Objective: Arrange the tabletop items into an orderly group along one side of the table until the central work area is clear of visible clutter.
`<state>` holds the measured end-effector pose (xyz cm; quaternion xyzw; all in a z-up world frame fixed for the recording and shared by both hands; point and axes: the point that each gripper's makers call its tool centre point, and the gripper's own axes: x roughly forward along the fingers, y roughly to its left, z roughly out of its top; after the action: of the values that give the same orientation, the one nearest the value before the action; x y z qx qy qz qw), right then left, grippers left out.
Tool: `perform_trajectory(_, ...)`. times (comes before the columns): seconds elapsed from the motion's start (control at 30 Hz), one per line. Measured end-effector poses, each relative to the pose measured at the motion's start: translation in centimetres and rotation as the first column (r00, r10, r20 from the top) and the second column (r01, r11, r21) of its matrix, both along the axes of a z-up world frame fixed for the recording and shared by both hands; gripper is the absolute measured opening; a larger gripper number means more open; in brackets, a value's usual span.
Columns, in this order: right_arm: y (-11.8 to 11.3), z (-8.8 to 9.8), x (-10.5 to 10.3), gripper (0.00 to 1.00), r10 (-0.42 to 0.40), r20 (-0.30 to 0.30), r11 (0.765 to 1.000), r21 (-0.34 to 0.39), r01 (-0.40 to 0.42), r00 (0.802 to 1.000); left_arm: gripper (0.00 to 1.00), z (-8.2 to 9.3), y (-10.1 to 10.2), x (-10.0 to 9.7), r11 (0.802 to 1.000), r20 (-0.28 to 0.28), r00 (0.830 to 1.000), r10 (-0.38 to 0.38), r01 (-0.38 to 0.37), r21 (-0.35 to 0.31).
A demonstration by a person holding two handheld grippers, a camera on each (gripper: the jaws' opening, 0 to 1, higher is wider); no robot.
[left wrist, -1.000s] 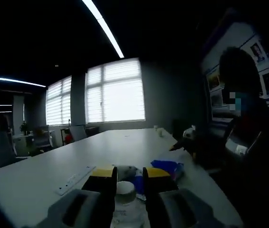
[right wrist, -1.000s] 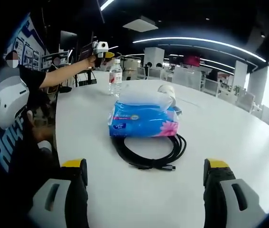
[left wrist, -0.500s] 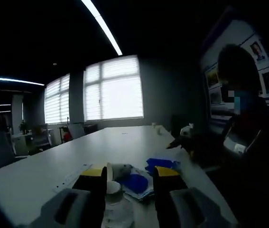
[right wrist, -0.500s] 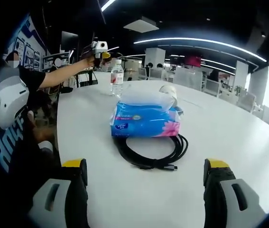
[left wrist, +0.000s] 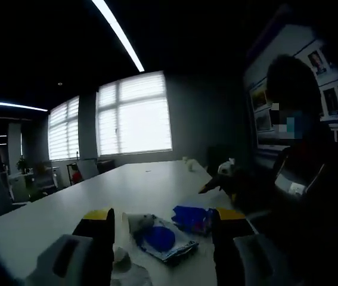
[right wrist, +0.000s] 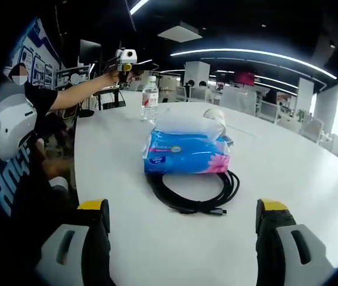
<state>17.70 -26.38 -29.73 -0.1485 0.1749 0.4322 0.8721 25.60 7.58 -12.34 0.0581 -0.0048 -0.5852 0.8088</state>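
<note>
Daylight from the big windows (left wrist: 133, 118) leaves the left gripper view dim. The left claw (left wrist: 164, 215) has its 2 yellow-tipped jaws spread apart and released, grasping nothing. Low between them, close to the left jaw, stands the water bottle (left wrist: 121, 262), seen here from its cap end; whether the jaw touches it cannot be told. Beyond the bottle on the white desk (left wrist: 139, 185) lies the blue tissue pack (left wrist: 160, 238), with a second blue shape just beside it to the right, too dark to name.

In the right gripper view the right claw (right wrist: 183, 213) is also released, its 2 jaws wide apart above bare desk (right wrist: 276, 161) and clasping nothing. Ahead of it a coiled black cable (right wrist: 194, 190) lies on the desk, and the tissue pack (right wrist: 186, 156) sits at the coil's far edge, touching or overlapping it. A rounded pale object (right wrist: 214, 114) shows just behind the pack. Farther back and to the left, the water bottle (right wrist: 149, 99) stands upright with a red-and-white label, well apart from the pack. Above the bottle the left claw (right wrist: 124, 59) is held at the end of the person's outstretched arm (right wrist: 79, 92); from here its jaws cannot be made out.
</note>
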Motion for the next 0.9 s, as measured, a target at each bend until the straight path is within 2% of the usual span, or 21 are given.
perform_trajectory(0.17,-0.1,0.0,-0.1,1.00,0.001,0.001,1.000,0.003,-0.001,1.000,0.83,0.5,-1.0,0.1,1.000,-0.010,1.000,-0.004,0.004,0.001)
perform_trajectory(0.33,-0.5,-0.1,-0.2,1.00,0.000,0.000,1.000,0.009,0.000,1.000,0.86,0.0,-1.8,0.4,0.998,-0.036,0.999,-0.008,0.010,0.067)
perform_trajectory(0.63,-1.0,-0.3,-0.6,1.00,-0.004,0.004,1.000,0.031,0.004,1.000,0.76,0.0,-3.2,1.1,0.997,-0.059,0.998,-0.023,0.028,0.075)
perform_trajectory(0.73,-1.2,-0.2,-0.6,1.00,-0.006,0.007,0.999,0.032,0.006,1.000,0.68,-0.2,-3.9,1.2,0.994,-0.060,0.998,-0.020,0.027,0.104)
perform_trajectory(0.9,-1.3,0.1,-0.7,1.00,0.001,0.016,0.999,0.037,-0.002,1.000,0.64,-1.4,-5.0,1.9,0.983,-0.087,0.996,-0.014,0.030,0.182)
